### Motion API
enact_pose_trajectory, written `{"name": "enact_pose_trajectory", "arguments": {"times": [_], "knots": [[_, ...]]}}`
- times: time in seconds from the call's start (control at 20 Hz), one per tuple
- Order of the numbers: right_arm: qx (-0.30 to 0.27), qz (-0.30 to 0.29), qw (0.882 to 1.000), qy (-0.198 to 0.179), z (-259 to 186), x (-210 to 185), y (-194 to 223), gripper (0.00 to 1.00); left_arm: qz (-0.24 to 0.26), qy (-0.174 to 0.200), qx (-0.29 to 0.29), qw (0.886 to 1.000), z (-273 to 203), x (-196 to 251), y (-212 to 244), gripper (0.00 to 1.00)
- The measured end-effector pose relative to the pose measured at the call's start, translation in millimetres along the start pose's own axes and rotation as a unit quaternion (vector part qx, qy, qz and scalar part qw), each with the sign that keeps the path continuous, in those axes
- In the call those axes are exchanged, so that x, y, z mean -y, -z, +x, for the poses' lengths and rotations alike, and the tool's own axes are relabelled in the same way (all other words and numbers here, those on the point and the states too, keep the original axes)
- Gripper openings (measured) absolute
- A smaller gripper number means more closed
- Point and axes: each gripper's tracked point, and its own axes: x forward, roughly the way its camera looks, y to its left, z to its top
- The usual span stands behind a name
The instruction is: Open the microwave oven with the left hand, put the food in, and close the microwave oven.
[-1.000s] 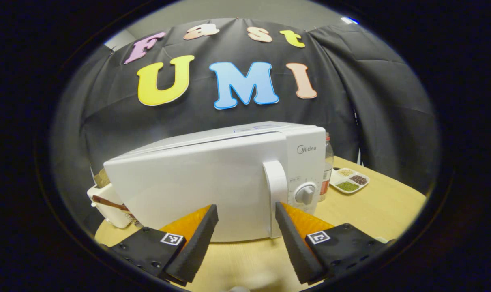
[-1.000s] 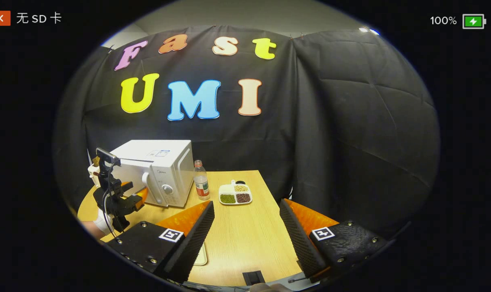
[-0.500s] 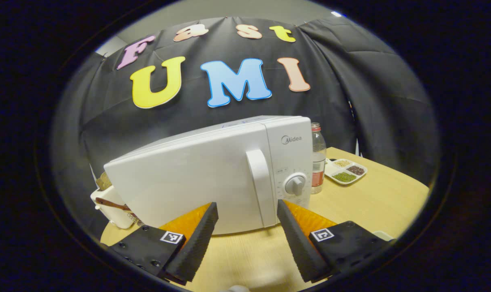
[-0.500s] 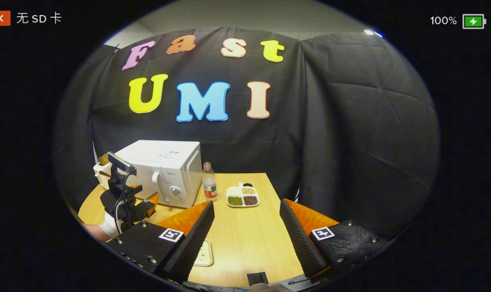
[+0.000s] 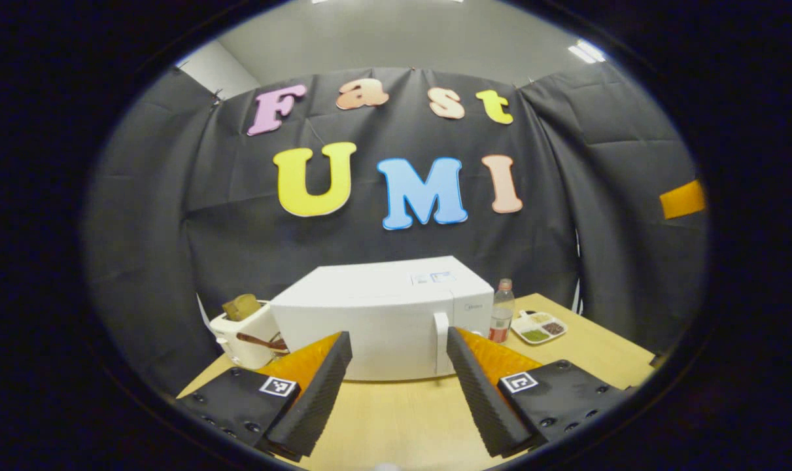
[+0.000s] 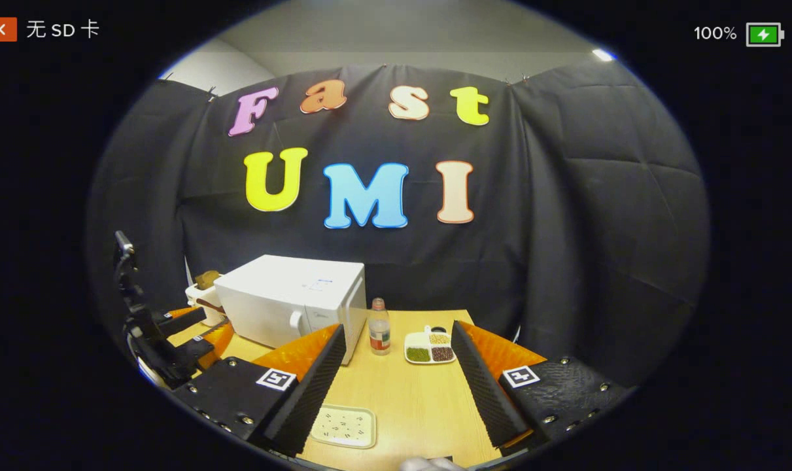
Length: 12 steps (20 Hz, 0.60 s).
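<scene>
The boxy white microwave oven stands upright on the pale wooden surface, its door shut, its vertical white handle facing forward.

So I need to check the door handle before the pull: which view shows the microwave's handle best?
The left gripper view: the handle faces the camera on the microwave. In the right gripper view the handle is smaller, seen at an angle.

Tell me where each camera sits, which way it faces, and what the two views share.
Left gripper view: rides the open left gripper, facing the microwave door and handle.
Right gripper view: rides the open right gripper, facing down the table; the left gripper shows at far left.
Shared: microwave, bottle, divided dish, toaster.
</scene>
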Motion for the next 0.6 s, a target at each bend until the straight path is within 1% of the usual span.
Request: {"name": "enact_pose_trajectory", "arguments": {"times": [0.15,0.2,0.35,0.4,0.5,0.55,0.6], "knots": [[0.025,0.004,1.000,-0.017,1.8,-17.5,-17.4,0.99,-0.007,-0.023,0.019,1.000,-39.6,-30.6,-43.4,1.00],[0.032,0.011,0.999,-0.026,0.6,-25.5,-22.8,0.99,-0.009,-0.028,0.026,0.999,-50.9,-37.2,-55.9,0.95],[0.046,0.016,0.998,-0.038,1.3,-38.7,-30.2,0.99,0.012,-0.030,0.058,0.998,-75.7,-49.6,-88.0,0.98],[0.045,0.016,0.998,-0.038,0.1,-40.0,-28.8,0.99,0.015,-0.028,0.058,0.998,-81.4,-50.0,-88.4,0.99],[0.050,0.021,0.998,-0.038,-3.9,-48.2,-30.3,0.99,0.010,-0.030,0.056,0.998,-89.9,-54.0,-89.2,0.94],[0.054,0.022,0.998,-0.035,-4.8,-47.6,-31.8,0.99,0.007,-0.035,0.053,0.998,-92.5,-57.3,-88.2,1.00],[0.055,0.023,0.998,-0.033,-6.2,-47.5,-32.7,0.95,0.006,-0.037,0.053,0.998,-95.8,-58.1,-87.4,1.00]]}}
